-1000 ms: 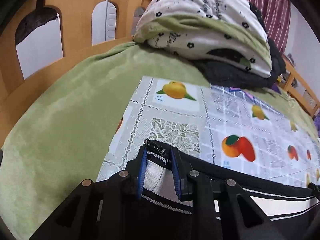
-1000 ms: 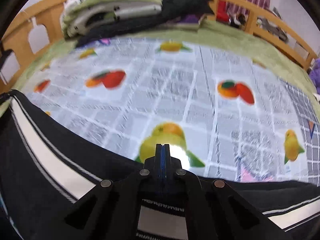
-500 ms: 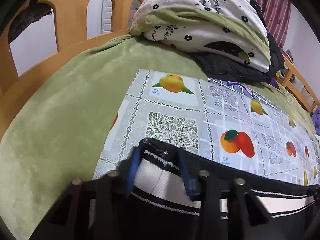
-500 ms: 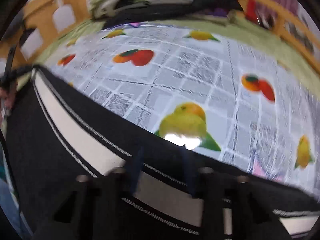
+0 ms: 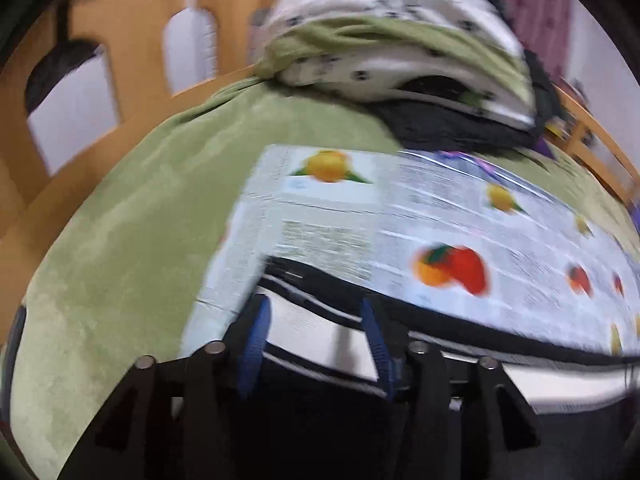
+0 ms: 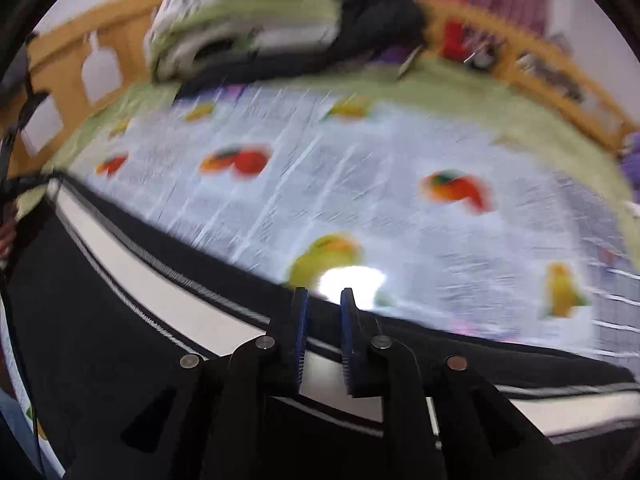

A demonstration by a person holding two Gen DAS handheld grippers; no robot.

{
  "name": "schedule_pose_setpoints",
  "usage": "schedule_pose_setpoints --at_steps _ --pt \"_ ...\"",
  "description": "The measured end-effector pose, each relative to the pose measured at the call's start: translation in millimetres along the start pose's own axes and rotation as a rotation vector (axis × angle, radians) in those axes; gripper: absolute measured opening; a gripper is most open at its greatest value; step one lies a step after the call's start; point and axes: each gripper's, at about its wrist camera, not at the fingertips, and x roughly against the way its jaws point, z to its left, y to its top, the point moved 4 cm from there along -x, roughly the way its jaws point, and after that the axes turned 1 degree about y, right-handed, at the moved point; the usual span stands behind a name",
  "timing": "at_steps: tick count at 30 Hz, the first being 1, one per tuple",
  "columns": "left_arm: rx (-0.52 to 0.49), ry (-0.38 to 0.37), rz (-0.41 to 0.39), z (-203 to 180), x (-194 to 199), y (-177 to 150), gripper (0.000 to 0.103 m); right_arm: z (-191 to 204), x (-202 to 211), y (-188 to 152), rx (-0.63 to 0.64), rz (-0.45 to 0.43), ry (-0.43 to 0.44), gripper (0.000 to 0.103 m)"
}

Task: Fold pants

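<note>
Black pants with a white side stripe (image 5: 320,332) lie along the near edge of the fruit-print cloth (image 5: 440,220). My left gripper (image 5: 316,312) is open, its blue-padded fingers (image 5: 256,332) spread over the stripe near the pants' left end. In the right wrist view the pants (image 6: 140,292) run from left to right across the bottom. My right gripper (image 6: 323,300) is open with a narrow gap, above the stripe at the pants' far edge. Both views are motion-blurred.
A stack of folded bedding and dark clothes (image 5: 400,52) sits at the back on the green blanket (image 5: 120,240). A wooden bed frame (image 5: 132,60) borders the left and back; its rail (image 6: 540,68) with small items runs along the right.
Both grippers have let go of the pants: the left jaws widened, the right went from shut to open. The pants now lie flat on the cloth and both grippers are pulling back.
</note>
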Motion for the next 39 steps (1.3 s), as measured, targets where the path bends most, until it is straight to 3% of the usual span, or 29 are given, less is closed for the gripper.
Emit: schedule_pose_setpoints --at_steps 1,3,6,7,8,9,11,13,18,20,21,22,24,29,31,36,39 --pt "-0.027 -0.022 -0.006 -10.6 5.3 -3.4 0.054 -14.6 9.9 -3.7 -0.033 -0.021 -0.012 0.036" --pt "-0.081 -0.099 -0.004 -40.4 13.0 -12.8 0.054 -46.0 15.7 -14.1 -0.1 -0.028 -0.053 0.036" --pt "-0.128 -0.251 0.035 -92.3 12.6 -27.9 0.054 -75.5 -10.8 -33.9 -0.146 0.076 -0.116 0.035" --pt "-0.149 -0.275 0.046 -108.7 9.4 -32.5 0.054 -80.9 -25.6 -40.6 -0.124 0.114 -0.146 0.027" --pt "-0.183 -0.273 0.055 -124.9 3.6 -37.7 0.054 -84.5 -36.9 -44.1 -0.11 0.128 -0.16 0.026" --pt "-0.224 -0.222 0.06 -138.5 -6.4 -42.3 0.054 -89.1 -38.6 -42.9 -0.129 0.097 -0.153 0.026" --pt "-0.246 -0.12 0.068 -146.3 -24.3 -44.8 0.057 -99.5 -43.4 -35.7 -0.195 0.097 -0.158 0.015" --pt "-0.191 -0.134 0.067 -139.3 -26.6 -36.3 0.057 -104.6 -49.2 -32.2 -0.212 0.097 -0.176 0.005" --pt "-0.097 -0.092 0.121 -115.6 -20.7 -32.9 0.055 -98.9 -55.8 -24.2 -0.187 0.108 -0.227 0.005" --pt "-0.095 -0.096 0.128 -105.4 -4.6 -40.6 0.055 -101.0 -43.7 -27.1 -0.233 0.114 -0.232 0.009" --pt "-0.087 -0.127 0.132 -99.0 6.5 -46.1 0.055 -101.0 -36.9 -28.9 -0.265 0.121 -0.23 0.018" --pt "-0.08 -0.158 0.135 -93.5 16.5 -51.8 0.055 -97.2 -28.6 -31.4 -0.292 0.121 -0.222 0.033" --pt "-0.052 -0.215 0.126 -79.1 45.3 -68.0 0.055 -83.2 -6.7 -33.6 -0.323 0.089 -0.184 0.047" --pt "0.064 -0.283 0.053 -27.0 105.3 -106.0 0.055 -39.4 49.1 -31.9 -0.311 0.076 -0.12 0.047" --pt "0.146 -0.283 0.057 2.8 116.1 -127.1 0.055 -25.1 72.0 -30.9 -0.317 0.059 -0.144 0.047" --pt "0.362 -0.251 0.083 72.5 99.1 -161.6 0.052 10.4 111.0 -31.4 -0.32 0.098 -0.032 0.047" --pt "0.463 -0.315 0.033 97.8 91.3 -160.2 0.05 34.0 134.1 -33.0 -0.304 0.079 0.0 0.047"
